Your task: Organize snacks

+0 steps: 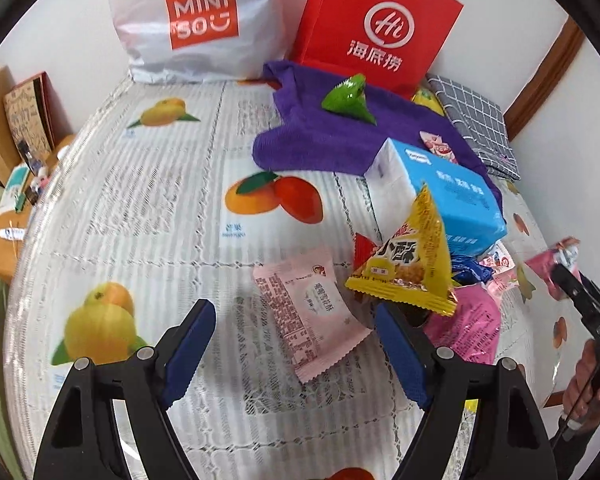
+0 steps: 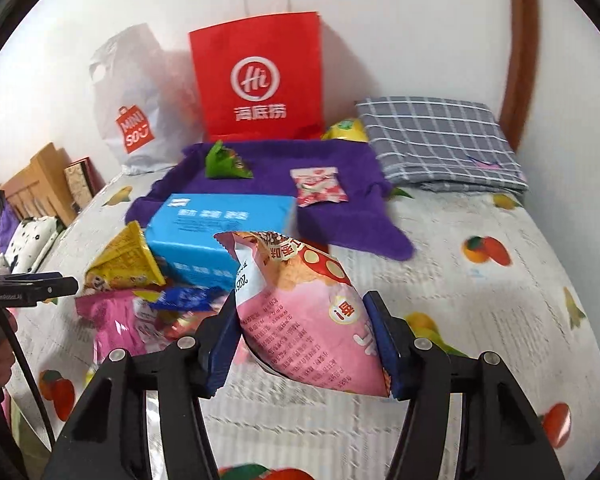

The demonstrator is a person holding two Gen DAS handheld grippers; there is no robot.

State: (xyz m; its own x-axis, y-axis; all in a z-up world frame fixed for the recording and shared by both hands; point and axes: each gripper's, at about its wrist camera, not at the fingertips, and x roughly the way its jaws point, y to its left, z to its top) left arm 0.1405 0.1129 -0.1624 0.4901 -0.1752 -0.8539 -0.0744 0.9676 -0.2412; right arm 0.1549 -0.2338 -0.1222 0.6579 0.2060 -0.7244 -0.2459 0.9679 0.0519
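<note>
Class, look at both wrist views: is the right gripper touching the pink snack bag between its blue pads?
Touching. The right wrist view shows the right gripper with both pads pressed against the pink snack bag, which is lifted off the tablecloth.

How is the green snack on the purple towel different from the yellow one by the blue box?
The green snack is green and sits alone on the purple towel; the yellow snack is yellow and leans in the pile beside the blue box. The green one lies farther back, near the red bag. Both are pyramid-shaped packets.
</note>
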